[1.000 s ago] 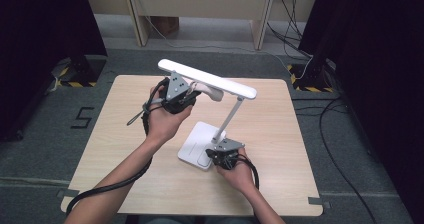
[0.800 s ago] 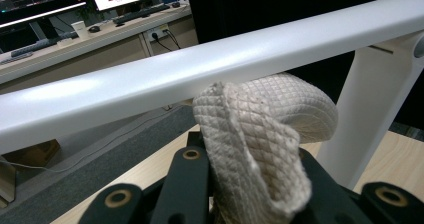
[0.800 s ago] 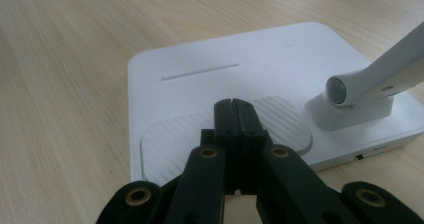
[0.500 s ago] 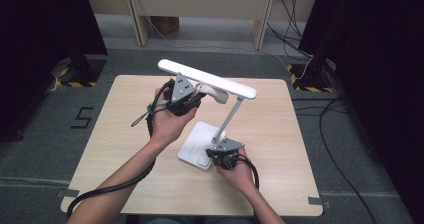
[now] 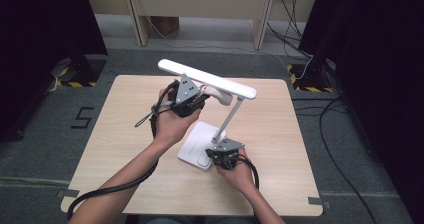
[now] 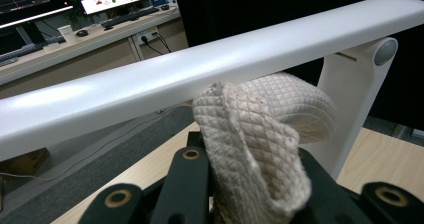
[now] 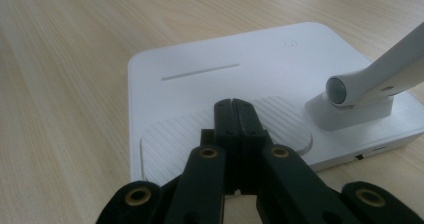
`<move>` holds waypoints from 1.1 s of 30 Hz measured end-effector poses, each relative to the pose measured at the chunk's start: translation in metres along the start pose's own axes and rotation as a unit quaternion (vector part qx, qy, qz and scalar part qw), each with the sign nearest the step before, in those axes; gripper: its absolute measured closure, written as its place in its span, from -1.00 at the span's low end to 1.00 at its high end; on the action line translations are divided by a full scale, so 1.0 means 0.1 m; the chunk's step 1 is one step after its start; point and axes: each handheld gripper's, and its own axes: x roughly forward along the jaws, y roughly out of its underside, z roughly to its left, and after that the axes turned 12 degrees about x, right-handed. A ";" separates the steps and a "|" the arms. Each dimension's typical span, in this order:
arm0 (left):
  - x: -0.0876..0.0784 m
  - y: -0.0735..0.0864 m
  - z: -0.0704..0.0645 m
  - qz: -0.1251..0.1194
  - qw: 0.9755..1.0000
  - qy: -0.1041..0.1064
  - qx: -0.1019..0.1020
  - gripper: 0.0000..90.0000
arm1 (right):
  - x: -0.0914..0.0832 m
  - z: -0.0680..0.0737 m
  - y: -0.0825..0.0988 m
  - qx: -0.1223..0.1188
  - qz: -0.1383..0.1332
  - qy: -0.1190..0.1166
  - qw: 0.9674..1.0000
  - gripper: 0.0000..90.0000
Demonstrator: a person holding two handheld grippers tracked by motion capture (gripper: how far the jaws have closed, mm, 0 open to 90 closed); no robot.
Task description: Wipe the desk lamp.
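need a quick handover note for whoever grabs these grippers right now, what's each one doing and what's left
Left gripper: shut on a folded beige waffle-weave cloth, which is pressed against the underside of the white bar-shaped lamp head.
Right gripper: shut and empty, tips pressing on the ribbed pad of the white square lamp base, apparently steadying it.
Lamp stands near the middle of the light wooden table, with its slanted white arm rising from the base.
Done: cloth is at the lamp head. How much has been wiped cannot be told.
Left: likely keep wiping along the head, then let go of the base.
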 end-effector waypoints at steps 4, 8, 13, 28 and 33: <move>0.01 -0.01 -0.02 0.000 1.000 0.002 0.002 0.80 | 0.00 0.00 0.00 0.000 0.000 0.000 1.000 1.00; 0.02 -0.02 -0.04 -0.001 1.000 0.004 0.003 0.80 | 0.00 0.00 0.00 0.001 0.000 0.000 1.000 1.00; 0.03 -0.04 -0.07 -0.001 1.000 0.006 0.006 0.80 | 0.00 0.00 0.00 0.001 0.000 0.000 1.000 1.00; 0.07 -0.07 -0.14 -0.005 1.000 0.014 0.011 0.80 | 0.00 0.00 0.00 0.000 0.001 0.000 1.000 1.00; 0.08 -0.09 -0.17 -0.006 1.000 0.018 0.013 0.80 | 0.00 0.00 0.00 0.000 0.000 0.000 1.000 1.00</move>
